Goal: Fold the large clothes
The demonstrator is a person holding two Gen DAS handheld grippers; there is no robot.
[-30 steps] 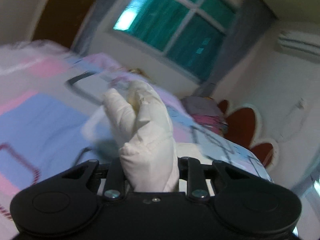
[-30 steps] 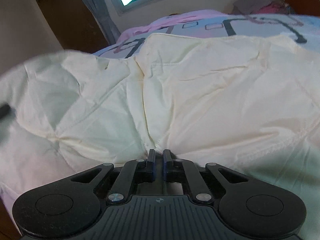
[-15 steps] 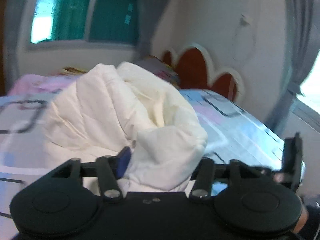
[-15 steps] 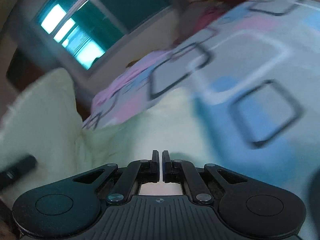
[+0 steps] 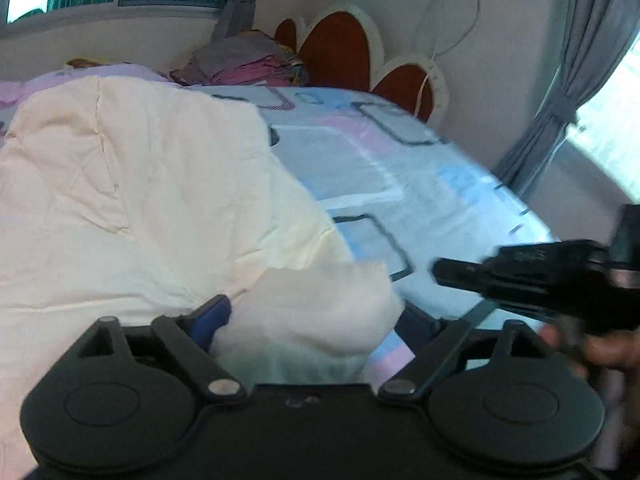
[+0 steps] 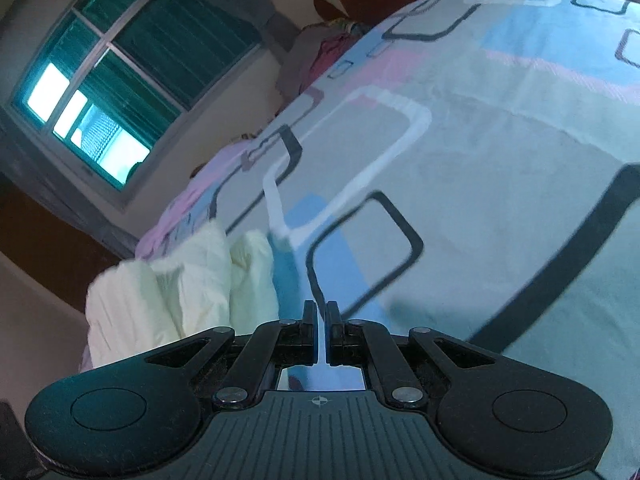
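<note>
A large cream padded garment (image 5: 132, 200) lies bunched on the bed's patterned sheet (image 5: 360, 160). My left gripper (image 5: 316, 316) stands wide open, and a loose fold of the cream cloth lies between its blue-padded fingers (image 5: 210, 316). My right gripper (image 6: 322, 312) is shut and empty, low over the sheet (image 6: 480, 160); it also shows in the left wrist view (image 5: 460, 272) at the right, held by a hand. In the right wrist view the cream garment (image 6: 180, 284) sits folded at the left.
A pile of grey and pink clothes (image 5: 240, 60) lies at the head of the bed by a red scalloped headboard (image 5: 340, 52). A window (image 6: 120, 80) and grey curtains (image 5: 560, 100) line the walls. The bed edge falls off at the right.
My left gripper has opened wide and let the cloth go slack. My right gripper has let go of the garment and swung out over the bare sheet, staying shut.
</note>
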